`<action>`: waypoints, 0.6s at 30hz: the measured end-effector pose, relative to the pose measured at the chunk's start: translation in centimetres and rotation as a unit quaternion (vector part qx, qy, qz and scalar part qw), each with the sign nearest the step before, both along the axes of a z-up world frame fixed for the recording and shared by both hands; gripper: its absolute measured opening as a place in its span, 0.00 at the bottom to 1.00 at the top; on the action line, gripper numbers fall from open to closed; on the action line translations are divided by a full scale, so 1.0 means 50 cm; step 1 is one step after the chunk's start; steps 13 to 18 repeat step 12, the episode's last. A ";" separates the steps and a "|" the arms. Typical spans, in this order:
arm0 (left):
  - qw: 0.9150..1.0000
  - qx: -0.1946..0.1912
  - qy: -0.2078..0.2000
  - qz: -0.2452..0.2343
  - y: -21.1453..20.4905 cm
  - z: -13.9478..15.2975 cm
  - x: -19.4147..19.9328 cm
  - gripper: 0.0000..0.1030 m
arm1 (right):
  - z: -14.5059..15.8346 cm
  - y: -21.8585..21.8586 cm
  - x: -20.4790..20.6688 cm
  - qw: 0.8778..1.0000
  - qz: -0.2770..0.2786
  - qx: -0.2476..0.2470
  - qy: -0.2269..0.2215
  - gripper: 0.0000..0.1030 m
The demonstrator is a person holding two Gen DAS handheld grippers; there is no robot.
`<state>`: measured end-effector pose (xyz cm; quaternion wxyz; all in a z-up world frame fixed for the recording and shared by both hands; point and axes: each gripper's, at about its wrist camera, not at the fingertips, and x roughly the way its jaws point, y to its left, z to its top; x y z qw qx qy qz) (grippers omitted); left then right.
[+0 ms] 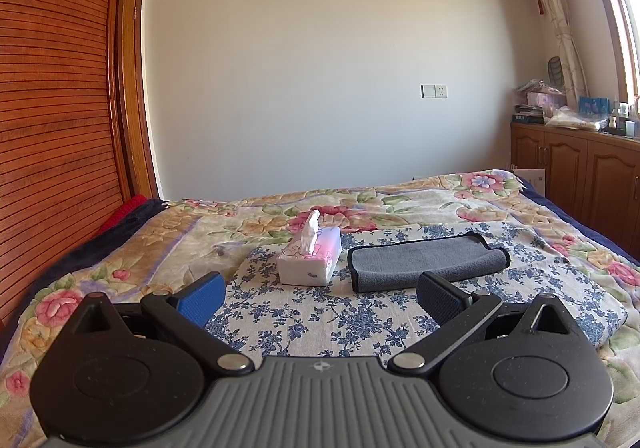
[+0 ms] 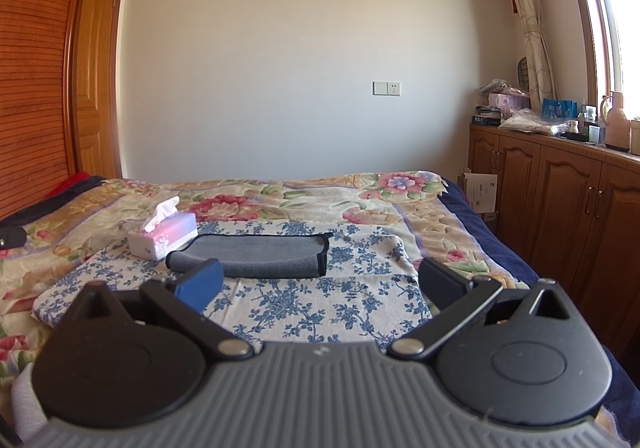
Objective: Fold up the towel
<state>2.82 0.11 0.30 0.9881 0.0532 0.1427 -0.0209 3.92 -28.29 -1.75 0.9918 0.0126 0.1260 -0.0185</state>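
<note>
A grey towel (image 1: 426, 260) with black edging lies folded into a long strip on a blue-flowered white cloth (image 1: 320, 316) on the bed. It also shows in the right wrist view (image 2: 256, 256). My left gripper (image 1: 320, 298) is open and empty, held above the cloth, short of the towel's near edge. My right gripper (image 2: 320, 284) is open and empty, also short of the towel, with its left finger (image 2: 200, 284) overlapping the towel's near left end in view.
A white and pink tissue box (image 1: 310, 258) stands just left of the towel, also in the right wrist view (image 2: 164, 234). The bed has a floral blanket (image 1: 500, 204). Wooden cabinets (image 2: 560, 200) run along the right, a slatted wooden panel (image 1: 52, 108) on the left.
</note>
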 end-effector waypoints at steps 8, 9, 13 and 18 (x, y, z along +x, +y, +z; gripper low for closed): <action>1.000 0.000 0.000 0.000 0.000 -0.001 0.000 1.00 | 0.000 0.000 0.000 1.000 0.000 0.000 0.000 1.00; 1.000 0.000 0.001 0.000 0.000 -0.001 0.000 1.00 | 0.000 0.000 0.000 1.000 0.000 0.000 0.000 1.00; 1.000 0.001 0.001 -0.001 0.002 -0.002 0.001 1.00 | 0.000 0.000 0.000 1.000 0.000 0.000 0.000 1.00; 1.000 0.001 0.001 -0.001 0.002 -0.002 0.001 1.00 | 0.000 0.000 0.000 1.000 0.000 0.000 0.000 1.00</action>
